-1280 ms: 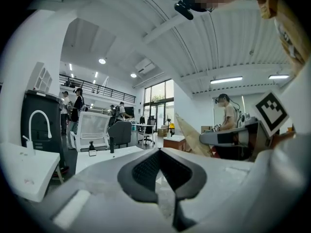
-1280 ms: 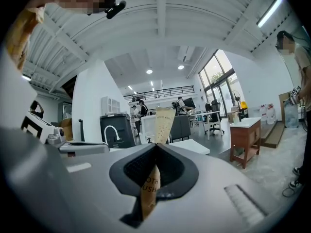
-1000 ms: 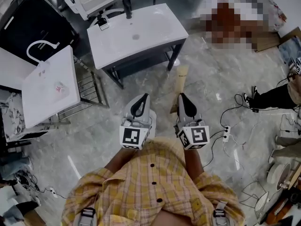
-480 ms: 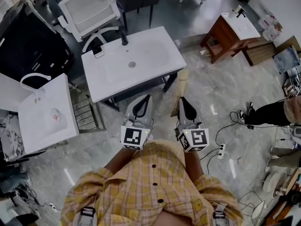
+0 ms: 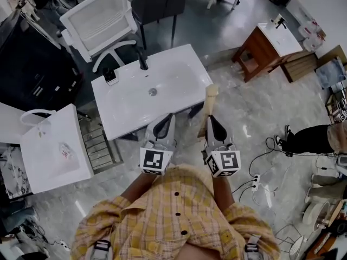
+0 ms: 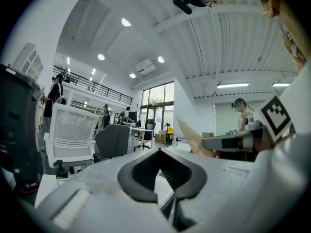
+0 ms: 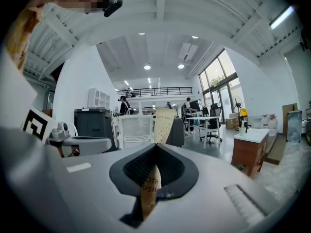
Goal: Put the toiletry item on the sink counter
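A white sink counter [image 5: 179, 72] with a dark faucet [image 5: 142, 58] stands just ahead of both grippers in the head view. My right gripper [image 5: 209, 118] is shut on a long beige toothbrush packet [image 5: 210, 97], which sticks out forward beside the counter's right corner. In the right gripper view the packet [image 7: 163, 122] rises upright from between the closed jaws of the gripper [image 7: 155, 147]. My left gripper [image 5: 169, 116] is shut with nothing in it, its tip over the counter's near edge. The left gripper view shows its jaws [image 6: 160, 152] together and the packet [image 6: 192, 137] off to the right.
A small dark object [image 5: 110, 76] lies on the counter's back left corner. A white mesh chair [image 5: 100, 18] and a grey chair [image 5: 160, 1] stand behind it. Another white basin [image 5: 49, 145] is at left, a wooden vanity [image 5: 265, 42] at right, cables [image 5: 260, 172] on the floor.
The sink counter has drawn closer and now sits right in front of the gripper tips. Both grippers keep their pose, the packet still in the right one.
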Demonstrator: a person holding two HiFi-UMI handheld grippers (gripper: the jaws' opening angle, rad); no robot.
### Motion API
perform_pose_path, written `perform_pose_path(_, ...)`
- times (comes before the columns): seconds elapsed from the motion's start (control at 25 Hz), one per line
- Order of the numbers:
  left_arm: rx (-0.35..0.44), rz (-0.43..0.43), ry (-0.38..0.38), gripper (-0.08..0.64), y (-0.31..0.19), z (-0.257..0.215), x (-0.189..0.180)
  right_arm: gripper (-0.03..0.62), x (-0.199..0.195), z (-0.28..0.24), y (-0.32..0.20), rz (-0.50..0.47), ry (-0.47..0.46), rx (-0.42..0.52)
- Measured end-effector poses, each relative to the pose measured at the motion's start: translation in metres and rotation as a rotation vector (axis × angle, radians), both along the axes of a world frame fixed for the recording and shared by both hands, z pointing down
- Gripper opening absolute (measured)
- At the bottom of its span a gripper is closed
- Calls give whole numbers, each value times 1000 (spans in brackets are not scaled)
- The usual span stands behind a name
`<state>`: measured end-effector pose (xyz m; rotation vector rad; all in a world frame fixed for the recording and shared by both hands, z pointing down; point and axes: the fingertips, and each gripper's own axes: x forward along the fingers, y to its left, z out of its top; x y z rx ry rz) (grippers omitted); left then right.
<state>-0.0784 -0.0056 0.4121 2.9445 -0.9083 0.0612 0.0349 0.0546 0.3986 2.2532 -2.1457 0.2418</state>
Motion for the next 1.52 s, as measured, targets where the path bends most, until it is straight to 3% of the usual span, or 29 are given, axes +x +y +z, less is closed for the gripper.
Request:
perform_pose_path(0.24, -64, -6, -2, -2, -18, 12, 8, 5, 8, 11, -18, 1, -19, -34)
perform_pose_path(0.48, -65, 8, -27, -2, -25, 21, 23, 5, 23, 21, -32, -10, -21, -63)
perform_pose_path(0.64, -62, -23, -22, -2, -38, 21, 34, 5, 37, 25, -54, -44, -46, -57)
perform_pose_path(0.88, -39, -67, -75, -2, -76, 20, 57, 5, 63, 33, -105, -119, -72, -86)
perform_pose_path(1.16, -85, -149, -99, -2, -109, 32, 88, 5, 96, 53, -151, -202, -81, -141)
perform_pose_path(1.52, -106, -195, -158, -2, -144, 51, 130, 5, 134, 93, -196, -275, -90, -232)
